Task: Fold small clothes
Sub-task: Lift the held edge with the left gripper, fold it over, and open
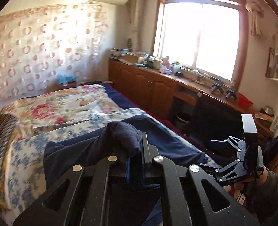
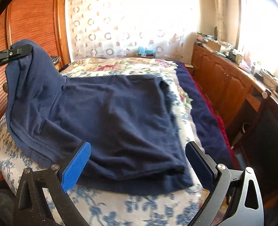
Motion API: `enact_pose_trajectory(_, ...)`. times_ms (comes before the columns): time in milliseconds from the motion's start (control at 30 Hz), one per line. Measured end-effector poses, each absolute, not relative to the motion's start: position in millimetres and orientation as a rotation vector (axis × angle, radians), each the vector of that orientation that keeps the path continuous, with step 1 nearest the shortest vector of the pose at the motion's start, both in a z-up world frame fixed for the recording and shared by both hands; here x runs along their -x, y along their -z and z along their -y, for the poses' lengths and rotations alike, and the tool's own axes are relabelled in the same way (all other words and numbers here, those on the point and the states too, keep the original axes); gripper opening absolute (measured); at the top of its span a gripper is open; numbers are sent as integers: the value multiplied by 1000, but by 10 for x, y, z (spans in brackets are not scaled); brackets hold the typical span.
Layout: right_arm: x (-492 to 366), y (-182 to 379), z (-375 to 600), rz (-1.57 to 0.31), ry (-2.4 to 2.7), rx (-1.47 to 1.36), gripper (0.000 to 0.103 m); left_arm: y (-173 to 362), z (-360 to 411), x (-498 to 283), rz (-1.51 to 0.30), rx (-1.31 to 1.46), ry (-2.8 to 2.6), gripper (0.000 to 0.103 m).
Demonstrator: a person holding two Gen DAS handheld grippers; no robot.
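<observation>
A navy blue garment (image 2: 116, 116) lies spread on the floral bedspread (image 2: 139, 207). One corner of it is lifted at the upper left, where my left gripper (image 2: 20, 50) is shut on it. In the left wrist view that pinched fold bulges over the closed jaws of the left gripper (image 1: 137, 143), and the rest of the navy garment (image 1: 167, 141) trails down onto the bed. My right gripper (image 2: 139, 146) stands open just above the garment's near edge, a blue pad (image 2: 76, 167) on one side and a dark pad (image 2: 201, 165) on the other, nothing pressed between them. The right gripper (image 1: 252, 143) also shows at the far right.
A folded flowered quilt (image 1: 63, 101) lies at the far end of the bed. A wooden cabinet (image 1: 154, 86) with a cluttered top runs under the window. Beside the bed stand a waste bin (image 1: 184, 120) and a dark screen (image 1: 218, 120). A wooden wardrobe (image 2: 35, 18) rises at the left.
</observation>
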State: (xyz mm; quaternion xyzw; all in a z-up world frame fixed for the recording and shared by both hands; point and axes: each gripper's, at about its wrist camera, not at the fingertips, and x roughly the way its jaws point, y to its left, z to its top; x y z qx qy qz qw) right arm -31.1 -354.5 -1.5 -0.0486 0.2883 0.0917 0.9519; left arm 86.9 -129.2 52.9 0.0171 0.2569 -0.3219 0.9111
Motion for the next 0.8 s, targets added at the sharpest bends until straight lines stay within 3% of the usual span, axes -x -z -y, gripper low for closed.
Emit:
enact_pose_trajectory(267, 412, -20, 3775, -558, -158, 57, 98, -634, 1908, -825, -543, -92, 776, 9)
enact_pose_trajectory(533, 407, 36, 3924, -565, -155, 34, 98, -450, 2015, -897, -585, -124, 756, 10)
enact_pose_trajectory(600, 375, 52, 3951, -570, -150, 33, 98, -391, 1974, -960, -627, -109, 763, 18)
enact_pose_trajectory(667, 365, 45, 3981, -571, -152, 25, 98, -363, 1887, -952, -641, -116, 756, 36)
enact_pose_trajectory(800, 320, 20, 3992, -571, -174, 0, 98, -352, 1695, -902, -613, -128, 713, 44)
